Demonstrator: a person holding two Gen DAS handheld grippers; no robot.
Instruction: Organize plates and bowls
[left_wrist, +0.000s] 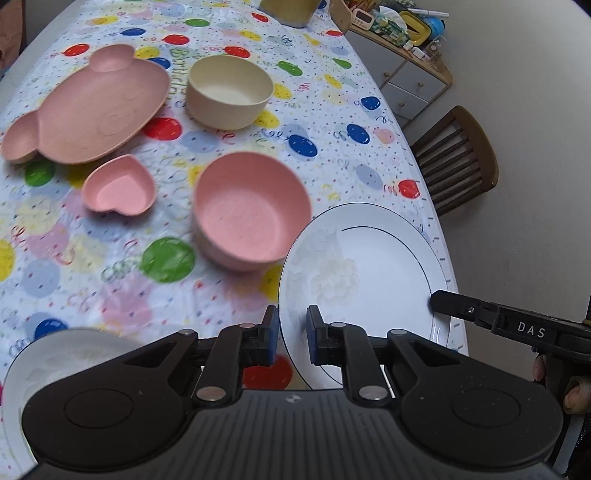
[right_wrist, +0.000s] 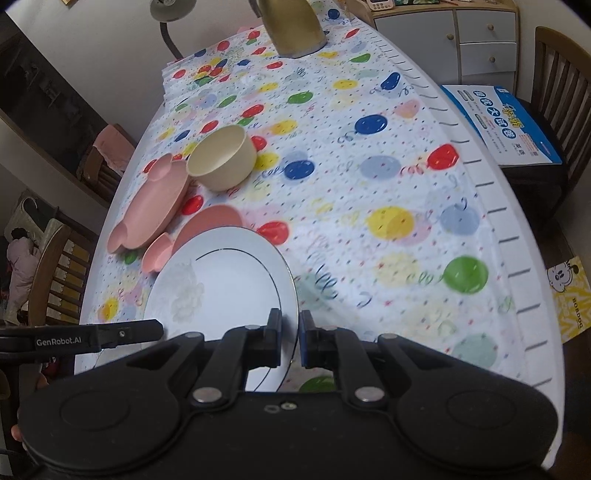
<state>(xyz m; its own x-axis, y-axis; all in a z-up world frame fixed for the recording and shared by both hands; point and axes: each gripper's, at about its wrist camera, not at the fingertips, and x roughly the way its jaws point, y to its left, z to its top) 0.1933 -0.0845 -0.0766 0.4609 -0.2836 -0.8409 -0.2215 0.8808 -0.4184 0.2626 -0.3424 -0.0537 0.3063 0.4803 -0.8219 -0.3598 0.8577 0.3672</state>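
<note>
The white plate (left_wrist: 369, 266) stands tilted, its rim between both pairs of jaws: the left gripper (left_wrist: 292, 338) and right gripper (right_wrist: 290, 341) each clamp it.

Two handheld grippers, both matte black plastic. The left gripper (left_wrist: 291, 338) has two rounded, paddle-shaped arms, each with a raised round disc, joined by linkage bars with silver round rivets. Its fingers (left_wrist: 271, 339) are lined with blue pads. A ribbed grey panel with a small logo sits at the base. The right gripper (right_wrist: 290, 341) is built the same way, with two small screws at its centre. White lettering on the sides reads "DAS" and "GenRobot.AI".
</note>
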